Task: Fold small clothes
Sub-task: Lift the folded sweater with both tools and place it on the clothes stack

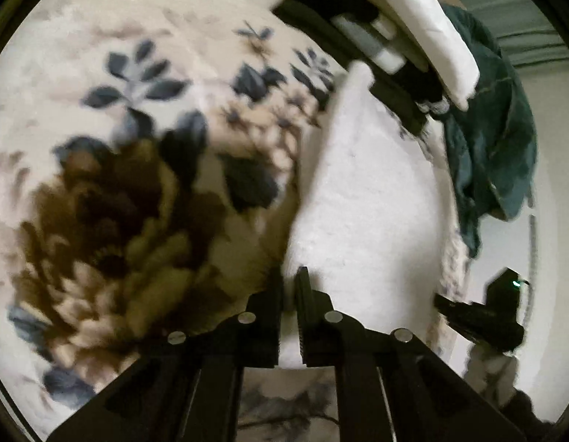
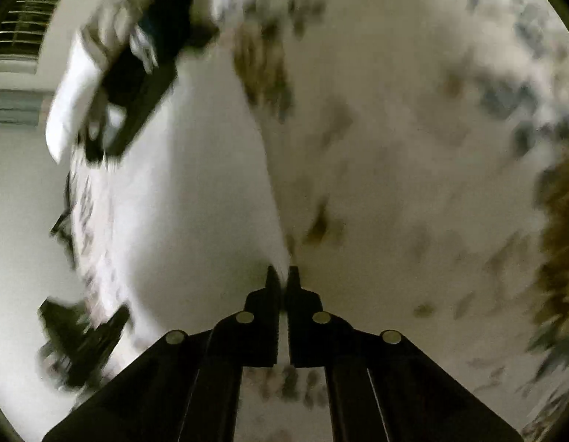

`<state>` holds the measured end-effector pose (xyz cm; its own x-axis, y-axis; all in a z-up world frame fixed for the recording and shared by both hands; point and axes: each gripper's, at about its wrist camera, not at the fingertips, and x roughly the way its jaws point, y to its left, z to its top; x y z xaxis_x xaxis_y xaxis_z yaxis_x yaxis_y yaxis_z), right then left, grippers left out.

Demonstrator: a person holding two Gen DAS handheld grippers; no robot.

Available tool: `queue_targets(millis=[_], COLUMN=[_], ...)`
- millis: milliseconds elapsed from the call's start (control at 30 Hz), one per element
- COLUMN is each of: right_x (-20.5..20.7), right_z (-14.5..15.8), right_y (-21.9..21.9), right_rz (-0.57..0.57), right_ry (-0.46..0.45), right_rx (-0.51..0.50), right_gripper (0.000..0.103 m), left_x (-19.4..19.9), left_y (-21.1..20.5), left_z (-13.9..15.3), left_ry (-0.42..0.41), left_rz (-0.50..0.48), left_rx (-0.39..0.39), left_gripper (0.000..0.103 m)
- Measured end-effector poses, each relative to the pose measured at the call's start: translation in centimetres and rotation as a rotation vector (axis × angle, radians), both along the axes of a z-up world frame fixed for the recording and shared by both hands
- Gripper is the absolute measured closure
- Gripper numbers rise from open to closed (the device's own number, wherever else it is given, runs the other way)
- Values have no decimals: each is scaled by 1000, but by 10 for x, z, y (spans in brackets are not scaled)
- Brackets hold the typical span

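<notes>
A white cloth [image 1: 365, 199] lies stretched over the floral bedspread [image 1: 144, 84]. My left gripper [image 1: 290, 276] is shut on its near edge, the white fabric pinched between the fingers. In the right wrist view the same white cloth [image 2: 196, 221] runs up and left from my right gripper [image 2: 283, 276], which is shut on its other near corner. The right gripper also shows at the lower right of the left wrist view [image 1: 476, 313], beside the bed's edge. The right view is blurred by motion.
A stack of folded clothes [image 1: 394, 37], black, grey and white, lies at the far end of the bed, and it shows in the right wrist view [image 2: 118, 73] too. A dark teal garment [image 1: 490, 154] hangs over the bed's right edge. A white wall [image 1: 542, 147] stands beyond.
</notes>
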<state>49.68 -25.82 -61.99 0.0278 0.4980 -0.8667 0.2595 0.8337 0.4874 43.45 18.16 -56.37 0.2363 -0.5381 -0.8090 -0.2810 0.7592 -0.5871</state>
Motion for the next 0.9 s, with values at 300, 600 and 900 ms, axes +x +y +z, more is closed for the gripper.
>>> queue_targets(millis=[300,600,900], right_x=[91,145,118], right_z=[10,14,-16], right_y=[7,29,-1], right_rz=[-28,-3,-6], right_ry=[-117,-266,-88], right_rx=[92,-49,142], right_gripper=[35,96,32], left_x=[111,163,117], left_y=[-22,-22,5], left_z=[0,-6,-20], left_ry=[-84,-137,-98], left_rz=[-10,-56,-38], left_rx=[-62,56,-173], left_gripper=[42,96,24])
